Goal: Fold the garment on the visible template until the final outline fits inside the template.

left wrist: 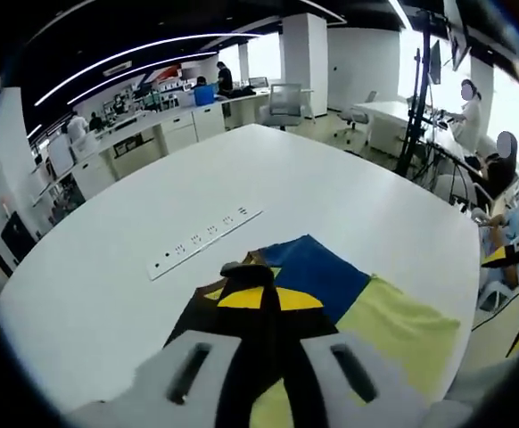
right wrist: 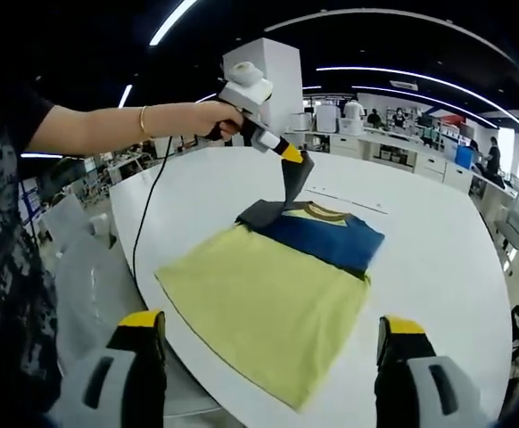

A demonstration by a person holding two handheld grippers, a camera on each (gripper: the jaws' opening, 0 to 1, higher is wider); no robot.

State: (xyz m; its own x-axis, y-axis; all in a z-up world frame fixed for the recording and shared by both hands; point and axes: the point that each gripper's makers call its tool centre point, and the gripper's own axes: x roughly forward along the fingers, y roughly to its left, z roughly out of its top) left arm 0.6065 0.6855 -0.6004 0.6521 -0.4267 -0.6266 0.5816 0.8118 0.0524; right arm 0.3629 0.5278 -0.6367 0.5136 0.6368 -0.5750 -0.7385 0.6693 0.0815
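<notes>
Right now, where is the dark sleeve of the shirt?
In the right gripper view the dark sleeve hangs pinched in the left claw, lifted above the shirt's collar end, on the white table.

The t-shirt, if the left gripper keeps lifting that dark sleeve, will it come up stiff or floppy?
Likely floppy: the dark sleeve hangs limp from the left gripper while the t-shirt lies flat on the table. Probably light, since one pinch raises it. It may slide rather than fold cleanly.

From the left gripper view we sit low and close over the garment (left wrist: 331,294), facing across the counter (left wrist: 331,187). From the right gripper view we look from farther back at the counter's edge. Both share garment and counter.
</notes>
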